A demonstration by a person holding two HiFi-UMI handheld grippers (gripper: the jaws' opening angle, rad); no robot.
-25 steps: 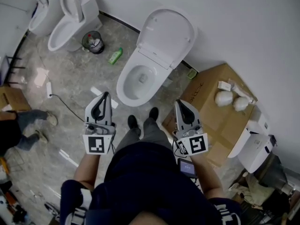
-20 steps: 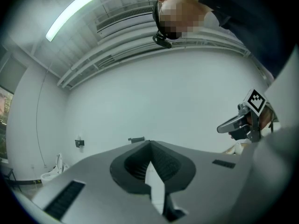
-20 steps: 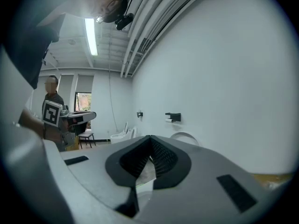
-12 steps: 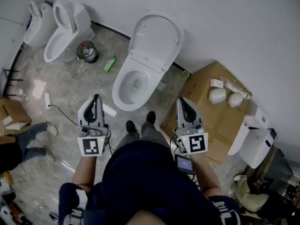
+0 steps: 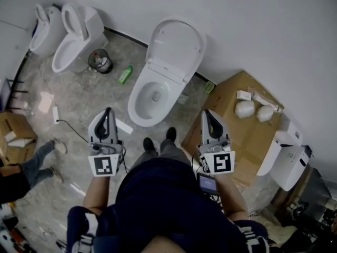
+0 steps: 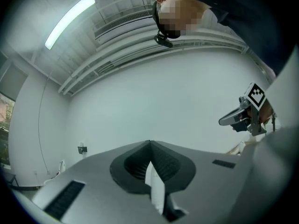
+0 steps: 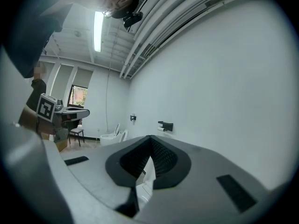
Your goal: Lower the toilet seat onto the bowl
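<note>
the wall [image 5: 263, 30] ran behind everything in the head view, and the toilet [image 5: 166, 70] stood against it in the middle. the task looked not yet begun. the seat [image 5: 176, 46] was tipped up and back toward the wall, with the lid as far as i could judge, since the two could not be told apart from above. the bowl [image 5: 135, 109] lay open and bare below it. by my reading the whole job was left: reach the raised seat, catch its top edge, swing it forward and set it down on the rim. the person [image 5: 163, 204] faced the bowl with shoes [image 5: 171, 134] near its front, so the approach seemed made. a box [image 5: 237, 104] sat just right of the toilet and two more toilets [image 5: 68, 36] stood well apart at the far left, neither in the seat's way. the left gripper [image 5: 108, 111] and right gripper [image 5: 206, 113] pointed forward on either side of the legs, well short of the seat and touching nothing. the left fingers [image 6: 133, 164] were pressed together and empty, and so were the right fingers [image 7: 135, 160]. a bin [image 5: 100, 61] and a bottle [image 5: 125, 74] sat on the floor [image 5: 79, 99] left of the toilet.
</note>
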